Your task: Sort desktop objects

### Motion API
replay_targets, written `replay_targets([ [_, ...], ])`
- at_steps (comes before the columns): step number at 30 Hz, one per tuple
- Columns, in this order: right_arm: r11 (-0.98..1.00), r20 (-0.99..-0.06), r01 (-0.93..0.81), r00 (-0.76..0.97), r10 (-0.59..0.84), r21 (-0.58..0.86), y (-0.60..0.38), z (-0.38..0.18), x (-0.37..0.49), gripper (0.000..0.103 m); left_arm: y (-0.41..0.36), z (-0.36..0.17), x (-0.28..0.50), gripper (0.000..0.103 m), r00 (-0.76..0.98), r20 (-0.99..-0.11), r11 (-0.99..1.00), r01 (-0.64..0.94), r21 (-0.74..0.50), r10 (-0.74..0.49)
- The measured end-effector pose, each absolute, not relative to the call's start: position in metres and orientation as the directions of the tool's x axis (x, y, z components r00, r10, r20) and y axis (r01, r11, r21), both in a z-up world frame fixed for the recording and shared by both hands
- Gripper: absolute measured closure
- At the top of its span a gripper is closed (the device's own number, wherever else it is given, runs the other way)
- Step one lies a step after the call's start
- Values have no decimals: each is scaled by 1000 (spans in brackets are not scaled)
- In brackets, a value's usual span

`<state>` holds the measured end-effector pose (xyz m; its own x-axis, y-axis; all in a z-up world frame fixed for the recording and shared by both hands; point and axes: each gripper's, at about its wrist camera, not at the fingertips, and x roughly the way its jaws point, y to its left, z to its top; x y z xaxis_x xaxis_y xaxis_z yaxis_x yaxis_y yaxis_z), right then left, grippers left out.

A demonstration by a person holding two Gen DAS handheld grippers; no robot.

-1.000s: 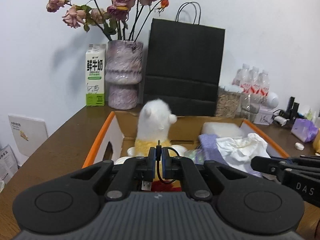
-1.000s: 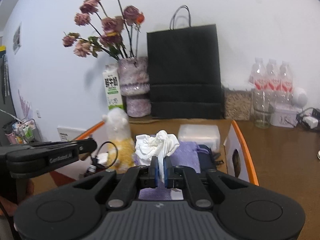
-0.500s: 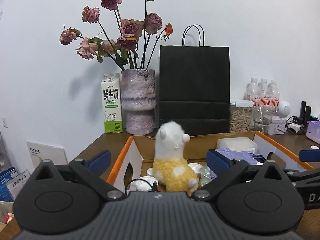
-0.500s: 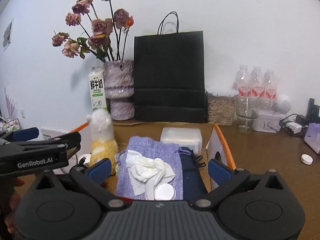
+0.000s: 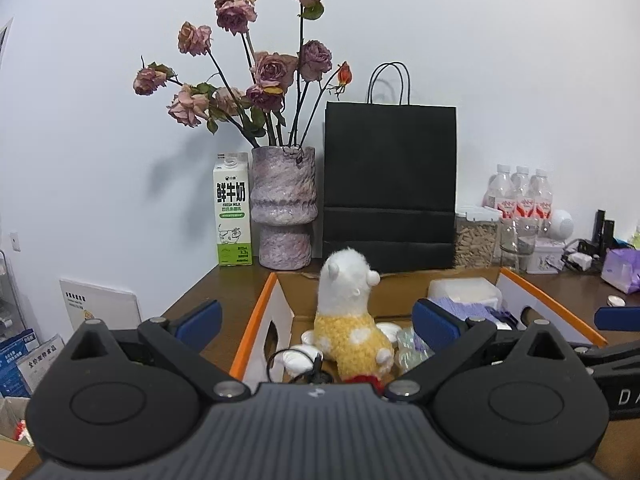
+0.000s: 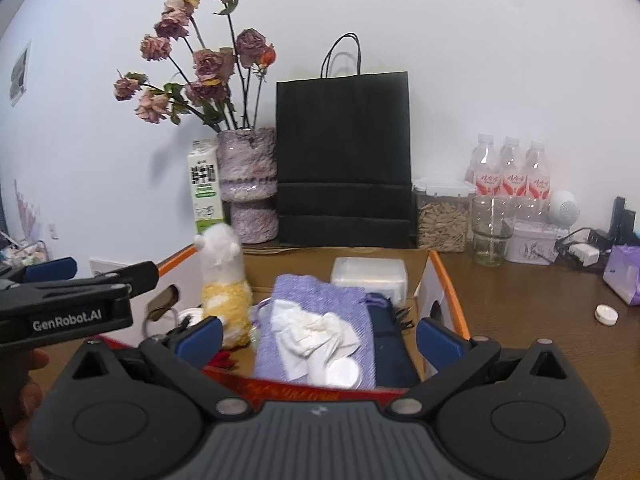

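An orange-edged cardboard box (image 5: 256,320) holds a white and yellow plush alpaca (image 5: 348,320) standing upright, with a black cable (image 5: 296,364) coiled at its feet. My left gripper (image 5: 316,320) is open in front of the box, its fingers empty. In the right wrist view a crumpled white tissue (image 6: 316,332) and a round white lid (image 6: 342,372) lie on a purple knitted pouch (image 6: 320,304) inside the box (image 6: 448,284). A clear plastic container (image 6: 368,276) sits behind them. My right gripper (image 6: 319,338) is open above the near edge, holding nothing.
Behind the box stand a vase of dried roses (image 5: 284,208), a milk carton (image 5: 233,216) and a black paper bag (image 5: 390,184). A seed jar (image 6: 442,216), a glass (image 6: 490,228), water bottles (image 6: 508,176), a purple tissue pack (image 6: 624,276) and a white cap (image 6: 606,314) are to the right.
Both grippers went from shut to wide open. The left let go of the black cable, the right let go of the white tissue, and both drew back and up from the box.
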<state>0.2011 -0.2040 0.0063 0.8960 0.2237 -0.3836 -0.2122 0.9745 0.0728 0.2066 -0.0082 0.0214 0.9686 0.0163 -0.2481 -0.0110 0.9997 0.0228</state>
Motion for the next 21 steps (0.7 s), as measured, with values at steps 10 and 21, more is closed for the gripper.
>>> replay_targets([
  [10,978,-422,-197,883,206,64,-202,10,123,0,-8,29,125,0,959,-284,1000,15,11,-11],
  [21,977,-423,-201,881,211,69,-198,18,26,0,-12,21,36,0,927,-370,998,-67,-1,62],
])
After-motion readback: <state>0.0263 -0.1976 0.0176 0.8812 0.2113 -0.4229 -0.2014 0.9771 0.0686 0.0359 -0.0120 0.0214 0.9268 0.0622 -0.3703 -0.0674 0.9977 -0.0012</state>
